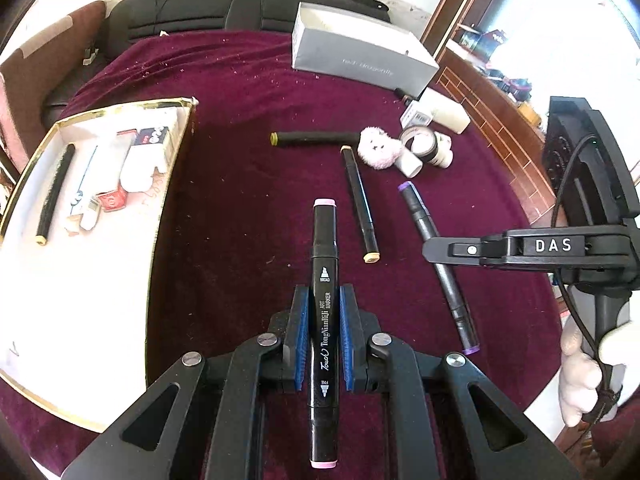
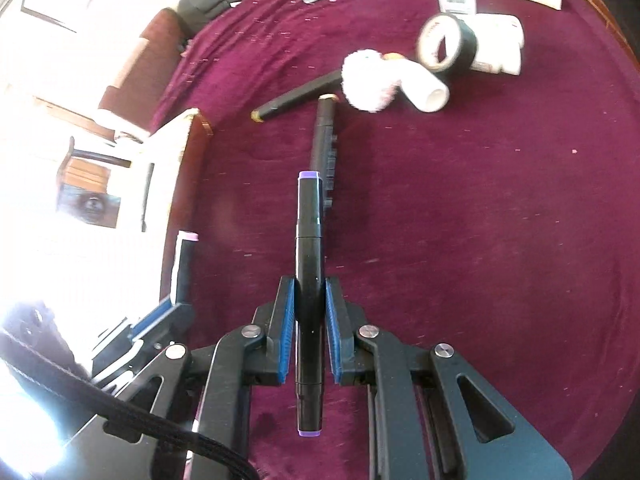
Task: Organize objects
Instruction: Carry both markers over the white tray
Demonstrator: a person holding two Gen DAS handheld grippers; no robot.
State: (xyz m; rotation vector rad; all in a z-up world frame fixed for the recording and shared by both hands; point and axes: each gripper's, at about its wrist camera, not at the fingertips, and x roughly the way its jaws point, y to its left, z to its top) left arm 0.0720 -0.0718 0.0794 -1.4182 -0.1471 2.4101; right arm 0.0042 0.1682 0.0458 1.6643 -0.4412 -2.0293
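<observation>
A pink-capped art marker [image 1: 323,320] lay nearest the left wrist lens, clamped lengthwise between the blue pads [image 1: 301,340] of the left claw [image 1: 323,312], its far cap pointing toward 12 o'clock over the maroon velvet worktop [image 1: 240,208]. In the right wrist view a purple-capped marker [image 2: 308,280] sat the same way in the right claw [image 2: 310,308], pads pressed on its barrel. A white-gloved hand [image 1: 584,368] held the right tool at 4 o'clock of the left view.

Two more markers remained on the cloth: an orange-capped marker [image 1: 360,200] toward 1 o'clock, and a yellow-capped marker [image 1: 316,138] lying crosswise at 12 o'clock, its end against a fluffy pink toy [image 1: 378,148]. A tape roll [image 1: 420,142] and small white bottles [image 1: 440,152] clustered just beyond the toy. At 9 o'clock stood a gold-edged white tray [image 1: 80,280] holding another black marker [image 1: 56,192] and small cartons. A grey box [image 1: 360,52] stood at 1 o'clock, far back.
</observation>
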